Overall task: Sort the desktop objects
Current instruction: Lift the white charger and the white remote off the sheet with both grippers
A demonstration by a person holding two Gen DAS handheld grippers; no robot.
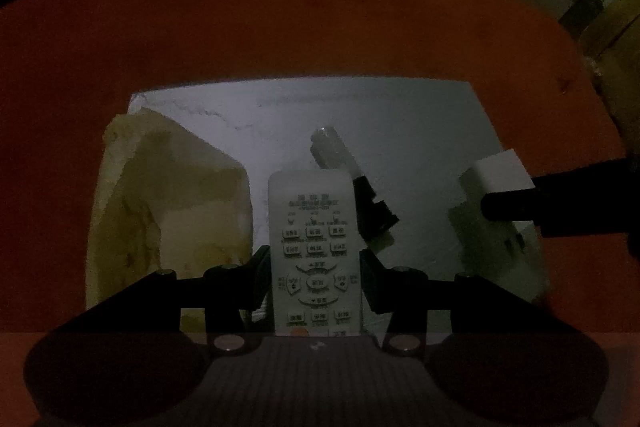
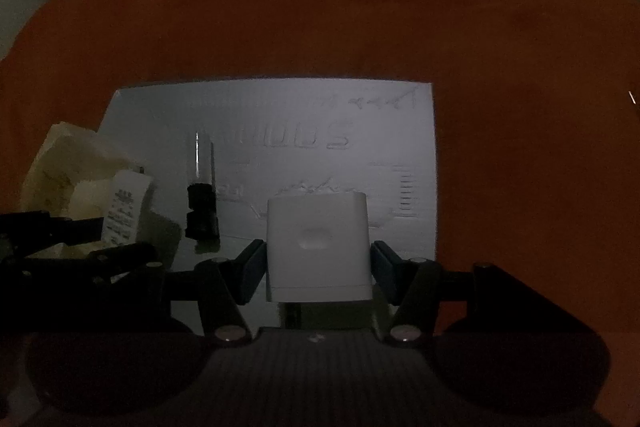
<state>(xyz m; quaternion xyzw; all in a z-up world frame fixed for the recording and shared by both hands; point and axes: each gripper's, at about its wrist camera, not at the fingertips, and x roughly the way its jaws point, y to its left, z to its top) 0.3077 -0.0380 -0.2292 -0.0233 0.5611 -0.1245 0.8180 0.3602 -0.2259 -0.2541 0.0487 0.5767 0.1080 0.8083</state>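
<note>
Under both claws lies the orange cloth-covered table point(image 2: 320, 27), and on it a large white foam board point(image 2: 280, 131). Left of the left gripper point(image 1: 316, 267) stands a crumpled yellowish paper bag point(image 1: 168, 211). Between the right gripper point(image 2: 318, 267) fingers sits a white rounded plastic box point(image 2: 318, 247), clamped at its sides; it looks light, stiff and smooth, so perhaps slippery. The left one grasps a slim white remote control point(image 1: 314, 251) near its middle, rigid and light. Ahead lies a small black-and-clear cylinder point(image 2: 202, 187).

board point(image 2: 360, 115) on cloth point(image 2: 320, 19) | bag point(image 1: 168, 203) at board's left | remote point(image 1: 314, 251) right of bag | tool point(image 1: 352, 187) behind remote | box point(image 2: 318, 243) rightmost
</note>
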